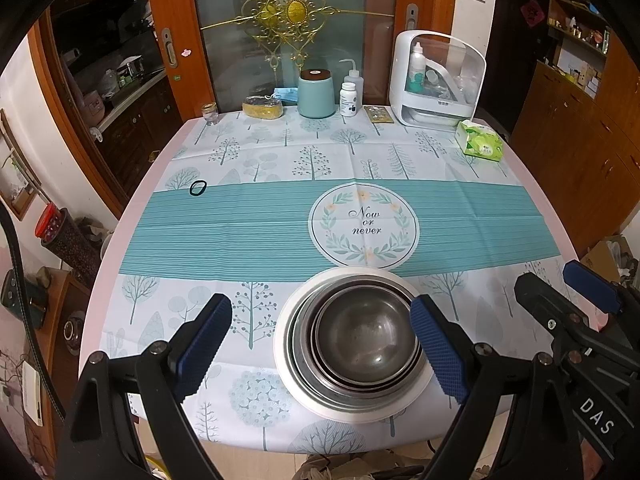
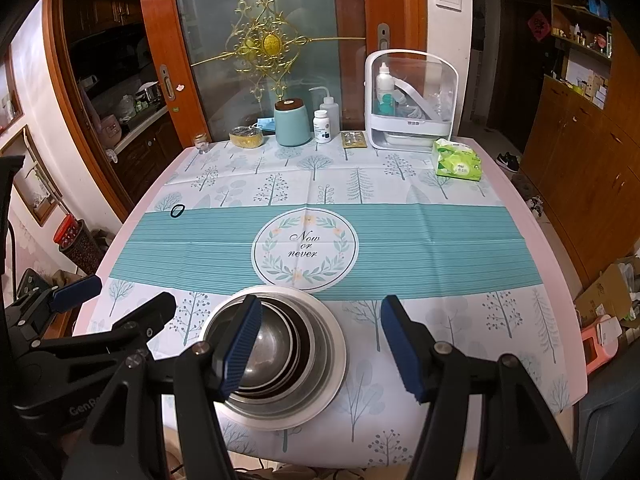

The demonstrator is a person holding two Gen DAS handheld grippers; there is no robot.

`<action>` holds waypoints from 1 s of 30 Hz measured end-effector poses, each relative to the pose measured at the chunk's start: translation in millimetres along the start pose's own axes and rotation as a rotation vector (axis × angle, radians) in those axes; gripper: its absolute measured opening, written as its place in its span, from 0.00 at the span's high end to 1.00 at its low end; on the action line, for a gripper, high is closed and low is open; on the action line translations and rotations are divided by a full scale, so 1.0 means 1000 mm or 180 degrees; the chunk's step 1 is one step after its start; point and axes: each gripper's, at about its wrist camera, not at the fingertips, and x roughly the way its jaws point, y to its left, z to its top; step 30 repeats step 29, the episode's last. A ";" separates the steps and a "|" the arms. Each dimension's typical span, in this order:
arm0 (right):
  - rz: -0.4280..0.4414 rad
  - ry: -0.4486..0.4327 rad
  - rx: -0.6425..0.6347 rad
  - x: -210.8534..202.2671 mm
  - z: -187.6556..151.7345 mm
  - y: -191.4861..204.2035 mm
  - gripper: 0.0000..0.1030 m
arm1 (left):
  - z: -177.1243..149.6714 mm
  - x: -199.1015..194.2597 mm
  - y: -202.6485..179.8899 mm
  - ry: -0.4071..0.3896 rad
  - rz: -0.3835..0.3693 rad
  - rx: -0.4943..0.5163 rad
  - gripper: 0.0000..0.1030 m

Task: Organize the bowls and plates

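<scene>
Several steel bowls (image 1: 366,340) sit nested inside one another on a white plate (image 1: 288,322) near the table's front edge. The stack also shows in the right wrist view: bowls (image 2: 280,344), plate (image 2: 338,356). My left gripper (image 1: 320,346) is open and empty, held above the front edge, its right finger over the stack's right rim. My right gripper (image 2: 320,350) is open and empty, its left finger over the bowls. The right gripper also shows at the right edge of the left wrist view (image 1: 560,292).
A teal and white tablecloth (image 1: 240,220) covers the table. A black hair tie (image 1: 198,188) lies at the left. Along the back stand a glass jar (image 1: 209,113), sponge (image 1: 263,107), teal canister (image 1: 316,94), bottles (image 1: 348,98), white storage box (image 1: 436,80) and tissue pack (image 1: 480,144).
</scene>
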 end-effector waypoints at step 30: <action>-0.0010 -0.0010 0.0016 -0.004 -0.004 -0.001 0.39 | 0.001 -0.001 0.001 0.0013 -0.0001 -0.0001 0.13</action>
